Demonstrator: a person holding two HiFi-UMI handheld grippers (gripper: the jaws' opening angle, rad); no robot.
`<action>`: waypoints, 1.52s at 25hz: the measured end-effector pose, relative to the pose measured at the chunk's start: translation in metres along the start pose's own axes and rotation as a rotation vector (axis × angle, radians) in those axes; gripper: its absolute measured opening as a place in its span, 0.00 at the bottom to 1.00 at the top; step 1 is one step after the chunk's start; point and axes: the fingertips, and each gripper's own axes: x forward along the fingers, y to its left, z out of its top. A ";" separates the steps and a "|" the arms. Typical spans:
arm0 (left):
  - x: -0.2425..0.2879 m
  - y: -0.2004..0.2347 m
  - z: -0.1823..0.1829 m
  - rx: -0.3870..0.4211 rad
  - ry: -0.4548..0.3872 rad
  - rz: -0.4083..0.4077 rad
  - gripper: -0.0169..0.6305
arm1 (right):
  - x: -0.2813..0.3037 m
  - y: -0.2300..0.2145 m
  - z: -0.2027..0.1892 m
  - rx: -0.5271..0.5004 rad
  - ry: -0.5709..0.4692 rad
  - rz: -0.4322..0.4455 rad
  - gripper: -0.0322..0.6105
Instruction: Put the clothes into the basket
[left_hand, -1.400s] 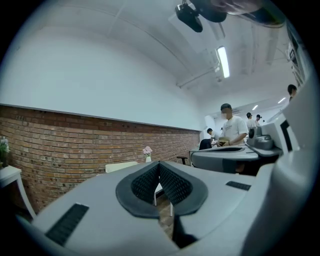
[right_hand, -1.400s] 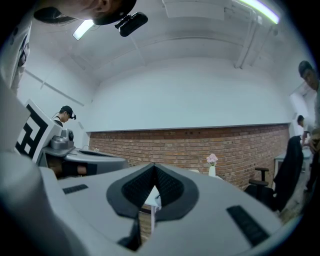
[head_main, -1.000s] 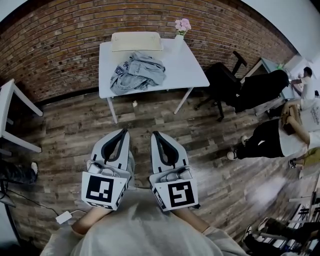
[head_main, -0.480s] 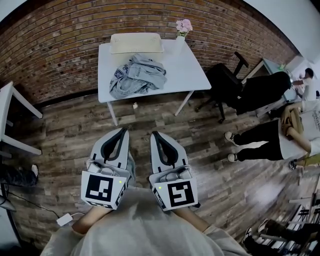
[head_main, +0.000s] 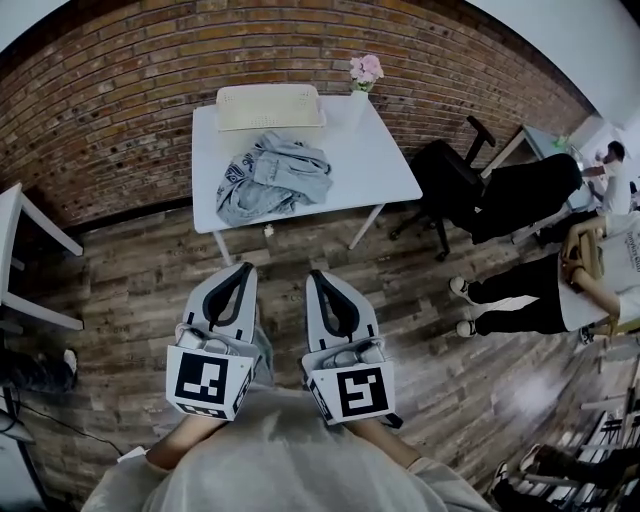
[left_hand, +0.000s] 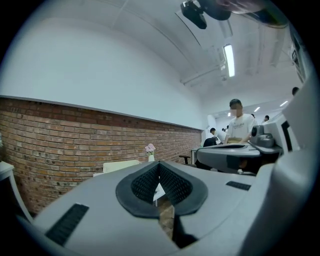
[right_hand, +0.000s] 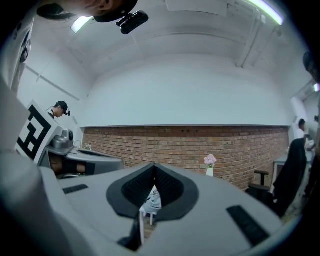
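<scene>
While both tools are pointing level toward the far wall, neither is carrying anything.

Left gripper (head_main: 241, 272): jaws are sitting fully together, ribbed pads meeting at the tips, nothing btwn them. Right gripper (head_main: 318, 276): same condition, jaws are pressing shut on each other, no item inside. Both are hanging side by side over the wood floor (head_main: 120, 290), close in front of the person, well apart from the table (head_main: 385, 150).

Clothes (head_main: 272, 177): a grey-blue bundle is lying crumpled on the white tabletop, toward its front-left part, not in the basket. A sliver of it is showing through the small gap below the closed pads in the right gripper view.

Basket (head_main: 268, 106): pale and shallow, is standing at the table's back edge against the brick wall (head_main: 110, 90), just behind the clothes (contact btwn the two cannot be judged).

Misc.: a white vase w/ pink flowers (head_main: 364, 72) is standing at the table's back-right corner, just beside the basket. A black office chair (head_main: 450, 170) is sitting right of the table. Several people (head_main: 560, 290) are occupying the room's right side.
</scene>
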 end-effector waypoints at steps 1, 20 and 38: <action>0.005 0.001 -0.001 -0.001 0.005 -0.006 0.03 | 0.005 -0.003 -0.001 0.000 0.003 -0.003 0.06; 0.117 0.082 -0.014 -0.055 0.055 -0.044 0.03 | 0.136 -0.031 -0.025 0.006 0.078 0.005 0.06; 0.232 0.156 -0.020 -0.079 0.130 -0.102 0.03 | 0.262 -0.079 -0.040 0.032 0.145 -0.064 0.06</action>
